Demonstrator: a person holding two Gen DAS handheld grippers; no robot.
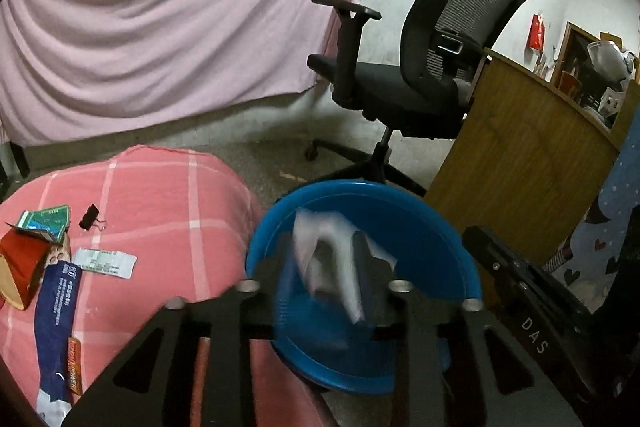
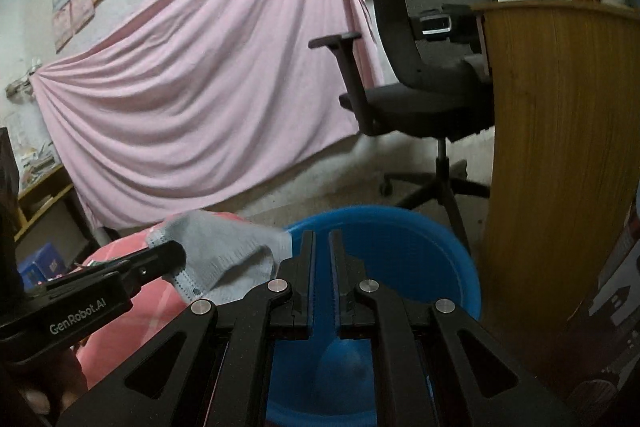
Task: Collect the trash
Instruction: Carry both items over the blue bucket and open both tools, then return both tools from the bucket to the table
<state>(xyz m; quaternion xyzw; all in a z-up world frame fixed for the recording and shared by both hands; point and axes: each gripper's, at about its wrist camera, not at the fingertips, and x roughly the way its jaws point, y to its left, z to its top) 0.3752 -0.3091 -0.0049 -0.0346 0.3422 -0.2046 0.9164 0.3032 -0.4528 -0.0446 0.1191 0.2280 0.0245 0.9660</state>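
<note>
Left gripper point(image 1: 324, 259): jaws partly apart, a crumpled pale face mask point(image 1: 332, 259) between its fingers, motion-blurred; can't tell if the pads press on it. From the right wrist view the same mask point(image 2: 224, 255) drapes off the left gripper's tip point(image 2: 168, 255), hanging over the rim of the round blue plastic basin point(image 2: 400, 243).

Right gripper point(image 2: 322, 247): jaws nearly together, narrow slit between the ribbed pads, nothing in it. It points down into the basin.

Basin point(image 1: 420, 227) sits directly ahead of and below both tools, on the floor.

Left of the left gripper: pink checked bedding point(image 1: 160, 195) carrying more litter: dark blue wrapper point(image 1: 56, 319), white paper label point(image 1: 106, 262), black binder clip point(image 1: 89, 217), green-and-red torn carton point(image 1: 36, 239).

Beyond the basin: black mesh office chair point(image 1: 432, 67), wooden desk panel point(image 1: 520, 163), pink sheet hung on the wall point(image 1: 160, 27).
</note>
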